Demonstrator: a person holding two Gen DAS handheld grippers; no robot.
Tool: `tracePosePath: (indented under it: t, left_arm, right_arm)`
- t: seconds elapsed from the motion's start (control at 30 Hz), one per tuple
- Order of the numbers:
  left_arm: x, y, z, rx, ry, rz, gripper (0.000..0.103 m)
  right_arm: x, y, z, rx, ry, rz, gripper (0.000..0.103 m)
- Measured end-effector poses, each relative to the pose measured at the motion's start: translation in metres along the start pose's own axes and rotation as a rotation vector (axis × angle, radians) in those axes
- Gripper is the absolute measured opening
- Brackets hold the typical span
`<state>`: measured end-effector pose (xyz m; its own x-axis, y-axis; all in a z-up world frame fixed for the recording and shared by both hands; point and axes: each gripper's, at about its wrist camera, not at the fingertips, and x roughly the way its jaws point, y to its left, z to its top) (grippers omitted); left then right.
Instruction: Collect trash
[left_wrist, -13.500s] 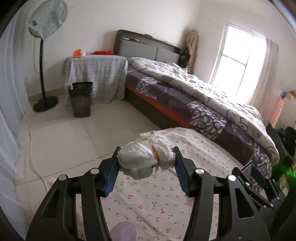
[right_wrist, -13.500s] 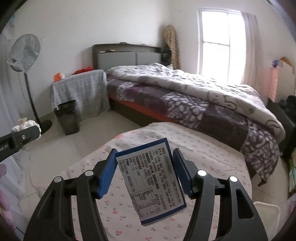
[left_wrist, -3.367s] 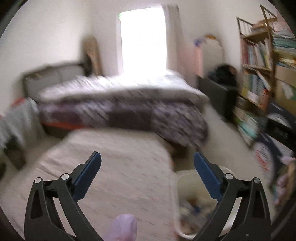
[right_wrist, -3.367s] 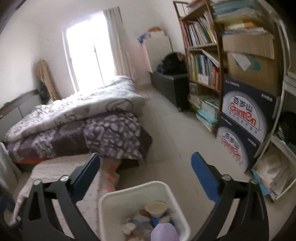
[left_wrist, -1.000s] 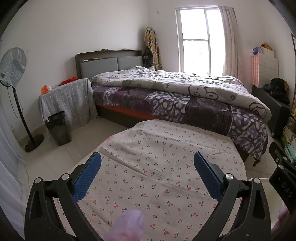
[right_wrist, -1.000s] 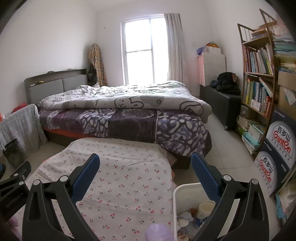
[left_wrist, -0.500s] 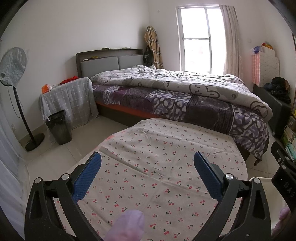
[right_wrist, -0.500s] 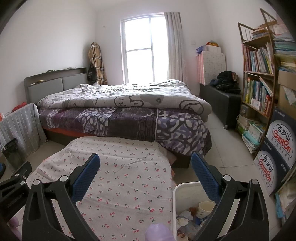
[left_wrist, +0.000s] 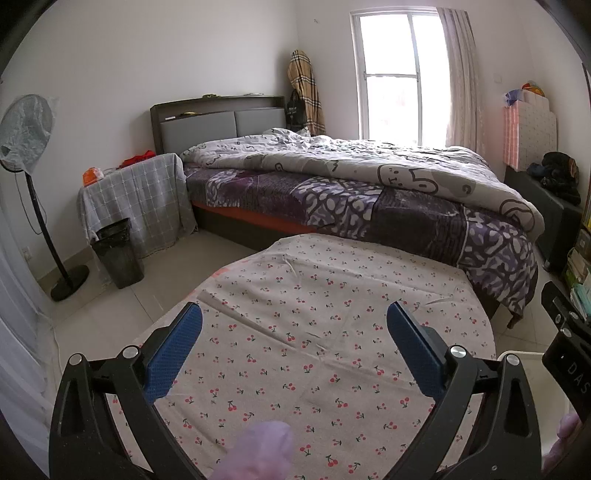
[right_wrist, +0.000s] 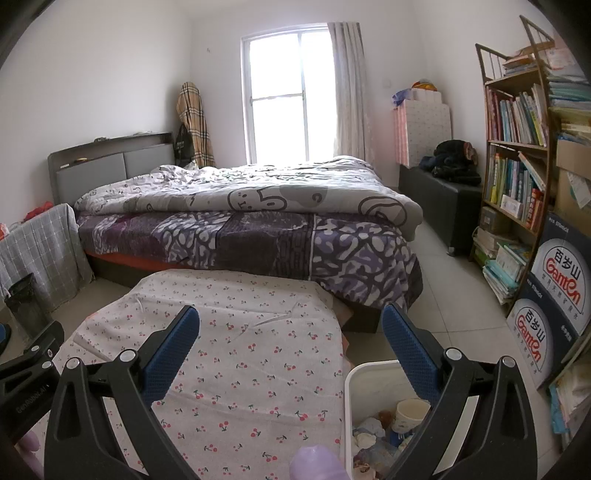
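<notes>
My left gripper hangs open over a table covered with a cherry-print cloth, nothing between its blue pads. My right gripper is open too, held above the same cloth near its right edge. Below the right gripper, on the floor beside the table, stands a white bin holding a paper cup and crumpled trash. A sliver of that bin's rim shows at the left wrist view's right edge. No loose trash shows on the cloth.
A bed with a purple and grey quilt lies just behind the table. A black waste basket, a draped side table and a standing fan are at the left. Bookshelves and cartons line the right wall.
Over the last second both views have barely shifted; both grippers stay open. Long before, the left held a crumpled white wad and the right a printed packet; both are gone from the fingers.
</notes>
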<state>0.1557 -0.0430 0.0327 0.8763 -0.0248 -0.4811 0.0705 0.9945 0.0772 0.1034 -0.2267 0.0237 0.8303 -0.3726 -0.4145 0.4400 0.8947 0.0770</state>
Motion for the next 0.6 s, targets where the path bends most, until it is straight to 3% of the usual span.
tracePosePath:
  t: [0.6]
  left_arm:
    - [0.0021, 0.0011, -0.006, 0.0, 0.006, 0.001, 0.096]
  right_arm:
    - [-0.0003, -0.0021, -0.0056, 0.0, 0.009, 0.002, 0.096]
